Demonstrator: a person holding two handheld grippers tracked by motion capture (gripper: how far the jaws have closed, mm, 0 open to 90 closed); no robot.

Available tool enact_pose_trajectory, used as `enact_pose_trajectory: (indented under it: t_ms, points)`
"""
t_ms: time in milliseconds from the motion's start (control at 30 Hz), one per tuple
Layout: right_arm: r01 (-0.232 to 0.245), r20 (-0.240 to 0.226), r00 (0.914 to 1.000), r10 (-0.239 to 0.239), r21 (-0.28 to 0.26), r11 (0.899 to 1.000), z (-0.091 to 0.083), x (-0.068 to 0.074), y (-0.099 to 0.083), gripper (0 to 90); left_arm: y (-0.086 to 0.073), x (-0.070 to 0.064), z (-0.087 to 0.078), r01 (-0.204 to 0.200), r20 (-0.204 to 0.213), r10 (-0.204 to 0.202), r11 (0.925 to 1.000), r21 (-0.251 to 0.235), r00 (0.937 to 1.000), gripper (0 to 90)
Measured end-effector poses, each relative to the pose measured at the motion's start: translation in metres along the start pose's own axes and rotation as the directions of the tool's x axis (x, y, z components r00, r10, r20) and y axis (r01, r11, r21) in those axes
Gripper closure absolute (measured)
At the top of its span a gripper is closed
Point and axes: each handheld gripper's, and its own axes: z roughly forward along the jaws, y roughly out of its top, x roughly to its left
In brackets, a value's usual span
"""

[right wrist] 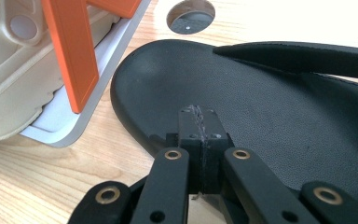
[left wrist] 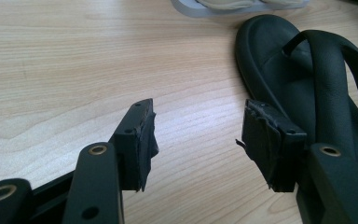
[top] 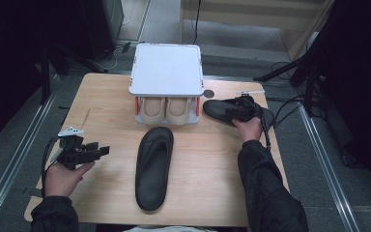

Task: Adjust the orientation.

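Right black sandal at centre right of high view, long axis across frame, rounded end toward shoe rack. Right gripper jaws closed at sandal rim; whether rim is pinched, cannot tell. Second sandal lengthwise mid-worktop. Left gripper jaws open, lower left, just beside it
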Motion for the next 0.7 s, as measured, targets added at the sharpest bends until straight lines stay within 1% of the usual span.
enact_pose_trajectory:
  t_ms: [200, 267, 333, 433, 500, 567, 667, 700]
  points:
    - [0.018, 0.001, 0.9998, -0.018, 0.002, 1.0, -0.003, 0.001, -0.003, 90.0, 0.004, -0.001, 0.004, -0.009, 0.012, 0.008, 0.9999, 0.009, 0.9999, 43.8]
    - [0.015, 0.002, 0.9999, -0.015, 0.006, 1.0, -0.004, 0.002, -0.005, 90.0, 0.005, -0.002, 0.006, -0.009, 0.019, 0.009, 0.9999, 0.007, 0.9998, 43.8]
    - [0.026, -0.001, 0.9997, -0.026, 0.003, 1.0, -0.005, 0.002, -0.007, 90.0, 0.007, -0.002, 0.008, -0.015, 0.024, 0.015, 0.9999, 0.003, 0.9996, 43.8]
    - [0.028, -0.002, 0.9996, -0.028, 0.018, 0.999, -0.008, 0.003, -0.009, 90.0, 0.011, -0.004, 0.011, -0.024, 0.031, 0.024, 0.9997, 0.006, 0.9992, 43.8]
    - [0.036, -0.007, 0.9993, -0.036, 0.012, 0.999, -0.01, 0.002, -0.011, 89.5, 0.013, -0.005, 0.013, -0.03, 0.037, 0.03, 0.9995, 0.008, 0.9989, 43.8]
    - [0.029, -0.024, 0.9993, -0.029, 0.004, 1.0, -0.012, 0.002, -0.014, 87.1, 0.015, -0.006, 0.015, -0.034, 0.043, 0.034, 0.9994, 0.011, 0.9985, 43.8]
    - [0.028, -0.028, 0.9992, -0.028, 0.004, 1.0, -0.015, 0.001, -0.018, 89.8, 0.019, -0.007, 0.019, -0.041, 0.052, 0.04, 0.999, 0.017, 0.9978, 43.5]
    - [0.026, -0.028, 0.9993, -0.025, 0.013, 1.0, -0.016, 0.002, -0.018, 90.0, 0.02, -0.008, 0.02, -0.047, 0.057, 0.046, 0.9987, 0.019, 0.9973, 43.4]
